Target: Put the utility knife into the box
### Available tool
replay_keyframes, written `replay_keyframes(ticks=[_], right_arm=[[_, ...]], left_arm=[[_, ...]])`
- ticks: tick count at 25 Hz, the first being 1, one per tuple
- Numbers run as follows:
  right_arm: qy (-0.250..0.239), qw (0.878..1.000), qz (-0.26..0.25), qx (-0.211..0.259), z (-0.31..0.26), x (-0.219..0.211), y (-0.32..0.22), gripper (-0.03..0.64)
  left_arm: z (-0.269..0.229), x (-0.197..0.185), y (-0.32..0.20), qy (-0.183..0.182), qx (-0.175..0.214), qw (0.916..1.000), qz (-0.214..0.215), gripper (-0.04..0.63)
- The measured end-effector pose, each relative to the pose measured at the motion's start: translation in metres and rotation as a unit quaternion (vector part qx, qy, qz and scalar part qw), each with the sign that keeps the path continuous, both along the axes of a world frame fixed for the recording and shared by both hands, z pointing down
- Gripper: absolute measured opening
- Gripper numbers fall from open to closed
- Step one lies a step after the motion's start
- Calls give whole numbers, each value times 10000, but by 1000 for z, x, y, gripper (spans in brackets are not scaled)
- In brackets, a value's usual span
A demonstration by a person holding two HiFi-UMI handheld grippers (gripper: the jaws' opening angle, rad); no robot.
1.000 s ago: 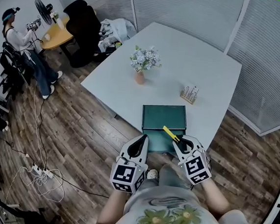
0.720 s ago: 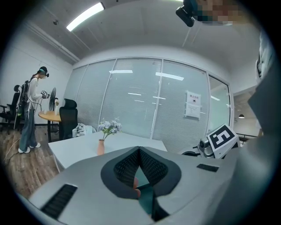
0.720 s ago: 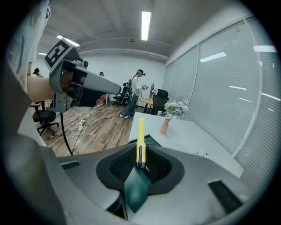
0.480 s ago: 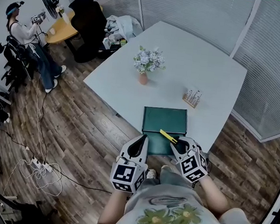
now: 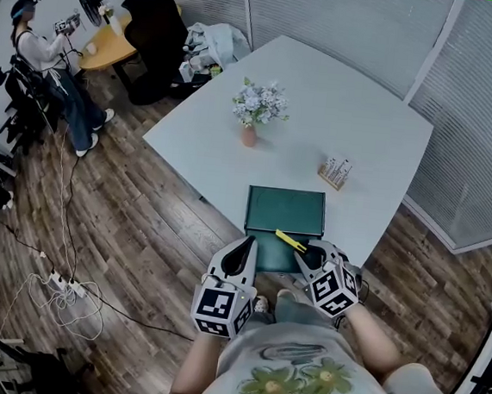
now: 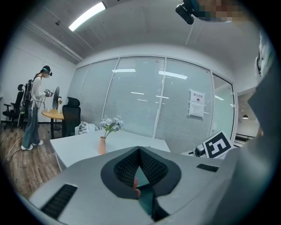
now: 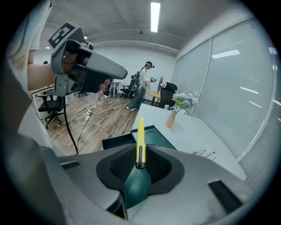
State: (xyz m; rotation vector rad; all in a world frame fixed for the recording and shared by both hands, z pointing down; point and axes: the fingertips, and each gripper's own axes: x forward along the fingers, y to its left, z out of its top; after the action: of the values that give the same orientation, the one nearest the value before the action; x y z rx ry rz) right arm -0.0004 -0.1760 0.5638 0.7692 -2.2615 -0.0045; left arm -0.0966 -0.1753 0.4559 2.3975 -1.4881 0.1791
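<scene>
Floor: dark wooden planks [image 5: 138,242].
Walls: glass partitions [image 5: 349,20] with fine blinds.
Furniture: large white table [image 5: 350,107]; small round wooden table [image 5: 104,48] beside a black chair [image 5: 154,27].
Light: long ceiling lamp [image 6: 87,16], switched on.

Colours: utility knife [image 7: 140,132] is yellow with a black slider. The box [image 5: 285,211] is dark green. My right gripper [image 5: 310,255] and left gripper [image 5: 243,245] have grey shells, black ribbed pads and black-and-white square-marker cubes. The table [image 5: 340,114] is pale grey. At 11 o'clock from the box, the vase [image 5: 247,136] is terracotta and the flowers [image 5: 257,104] pale blue-white. The floor [image 5: 139,225] is brown wood plank.
</scene>
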Motion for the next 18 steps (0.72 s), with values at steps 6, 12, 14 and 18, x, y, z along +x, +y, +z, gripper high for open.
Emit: replay_keyframes(ticks=[6,12,14,18], right_arm=[[24,9999,-51,-127,14,-1,-1,72],[96,9997,-126,-207,26,-5,-1,72],[132,9995,-178,-227,29,-7,-1,72],[204,9991,-302,-210,36,-10,-2,72]], left_arm=[[4,1,1,-51,-42,10000,6,0],[10,1,2,-128,-116,9998,37,0],[11,2,3,-133,-133,9998,41,0],[14,1,4,-173,-179,9997,50,0]])
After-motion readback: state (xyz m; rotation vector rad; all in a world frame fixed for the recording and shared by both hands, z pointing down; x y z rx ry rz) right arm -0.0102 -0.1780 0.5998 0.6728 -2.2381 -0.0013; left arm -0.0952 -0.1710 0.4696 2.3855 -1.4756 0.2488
